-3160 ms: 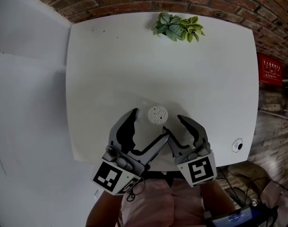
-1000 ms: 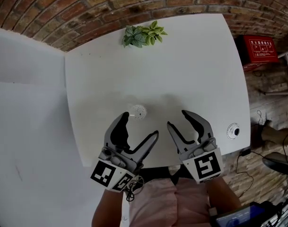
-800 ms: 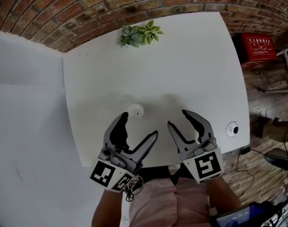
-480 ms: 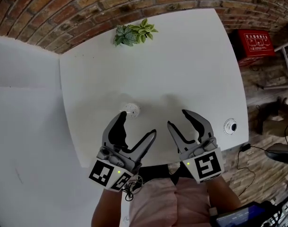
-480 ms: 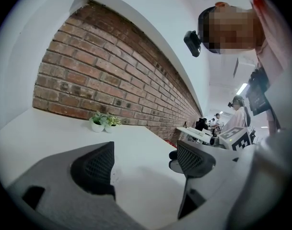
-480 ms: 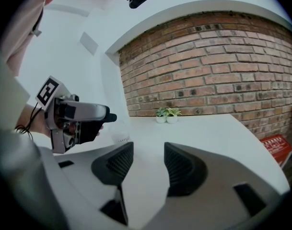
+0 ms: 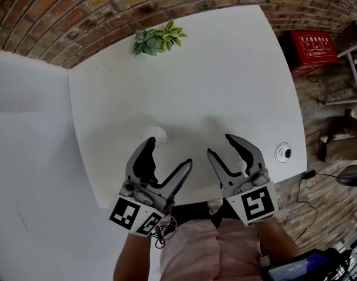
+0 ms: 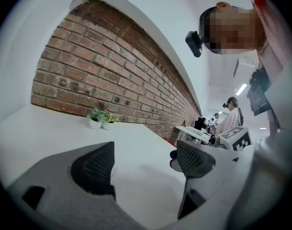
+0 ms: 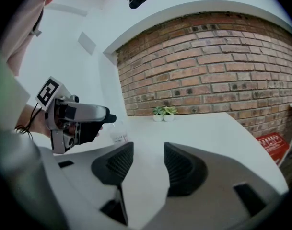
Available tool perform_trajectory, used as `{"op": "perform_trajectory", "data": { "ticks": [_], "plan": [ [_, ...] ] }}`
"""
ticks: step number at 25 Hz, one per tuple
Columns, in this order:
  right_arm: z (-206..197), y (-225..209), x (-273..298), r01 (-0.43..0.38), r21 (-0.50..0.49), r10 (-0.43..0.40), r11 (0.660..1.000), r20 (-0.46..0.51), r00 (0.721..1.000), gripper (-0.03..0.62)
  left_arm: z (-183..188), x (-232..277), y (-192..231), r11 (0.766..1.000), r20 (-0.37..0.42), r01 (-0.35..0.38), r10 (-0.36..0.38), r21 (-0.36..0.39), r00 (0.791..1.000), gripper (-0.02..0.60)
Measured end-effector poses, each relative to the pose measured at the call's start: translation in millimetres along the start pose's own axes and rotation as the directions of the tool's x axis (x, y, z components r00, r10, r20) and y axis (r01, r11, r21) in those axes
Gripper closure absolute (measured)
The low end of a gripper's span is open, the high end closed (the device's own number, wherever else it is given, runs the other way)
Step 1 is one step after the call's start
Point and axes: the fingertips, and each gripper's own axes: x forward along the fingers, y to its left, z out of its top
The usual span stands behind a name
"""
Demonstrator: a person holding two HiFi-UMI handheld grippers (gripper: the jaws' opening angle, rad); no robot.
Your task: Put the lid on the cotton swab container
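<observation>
The cotton swab container (image 7: 160,134) is a small clear round tub with white swab ends showing at its top. It stands on the white table (image 7: 225,75) near the front left. My left gripper (image 7: 168,154) is open and empty, and its left jaw tip overlaps the container's near side in the head view. My right gripper (image 7: 221,146) hangs open and empty to the right, apart from the container. The right gripper view shows the container (image 9: 119,137) just beyond the left gripper (image 9: 74,116). I cannot pick out a lid in any view.
A small potted plant (image 7: 156,38) sits at the table's far edge by the brick wall. A round socket (image 7: 283,152) is set in the table's near right corner. A red box (image 7: 312,44) lies on the floor to the right. People stand far off (image 8: 232,116).
The head view has swung, so table and container drift left in frame. The container now sits right at my left jaw tip. Both grippers stay open, held apart.
</observation>
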Motion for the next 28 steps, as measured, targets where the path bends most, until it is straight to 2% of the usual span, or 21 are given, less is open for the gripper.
{"op": "perform_trajectory", "data": {
  "ticks": [17,28],
  "plan": [
    [-5,4,4,0.0,-0.006,0.0,1.0,-0.008,1.0,0.388,-16,3,-1,0.998,-0.012,0.017,-0.018,-0.054,1.0,0.172],
    [-6,3,5,0.007,-0.003,-0.007,1.0,-0.01,1.0,0.389,-23,6,0,0.998,-0.029,0.023,-0.025,-0.061,0.999,0.172]
  ]
}}
